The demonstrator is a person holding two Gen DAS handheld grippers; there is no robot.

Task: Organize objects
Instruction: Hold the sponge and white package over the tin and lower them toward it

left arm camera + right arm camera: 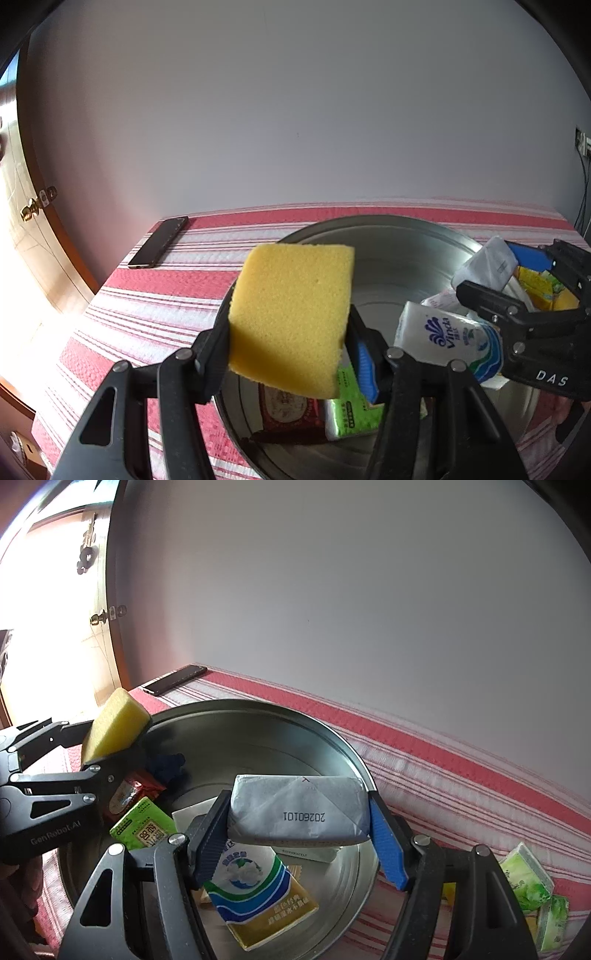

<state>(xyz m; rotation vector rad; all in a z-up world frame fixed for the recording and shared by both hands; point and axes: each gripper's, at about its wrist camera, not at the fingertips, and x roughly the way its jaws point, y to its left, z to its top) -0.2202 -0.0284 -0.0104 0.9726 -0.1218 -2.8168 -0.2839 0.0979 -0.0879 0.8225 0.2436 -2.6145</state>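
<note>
You are holding a yellow sponge (291, 317) in your left tool (288, 354), its two fingers clamping the sponge's lower sides while most of the block is standing up above them. The sponge is hovering over the 9 o'clock rim of a round steel basin (258, 738) on the striped tabletop (147, 295). It is looking light, soft and springy, so a squeeze across its flat faces near the middle should be enough; a harder pinch would only be crushing it.

Your right tool (299, 830) is gripping a grey tissue pack (299, 808) end to end, over the basin's 5 o'clock side. The pack is looking light and squashy in a slick wrapper, likely to be sliding if held loosely.

Inside the basin are lying a blue-and-yellow pack (258, 897), a green pack (144, 827) and a red packet (129, 790). More green packs (528, 886) are lying on the tabletop at 4 o'clock, outside the basin. A phone (159, 242) is resting at 10 o'clock, well apart.
</note>
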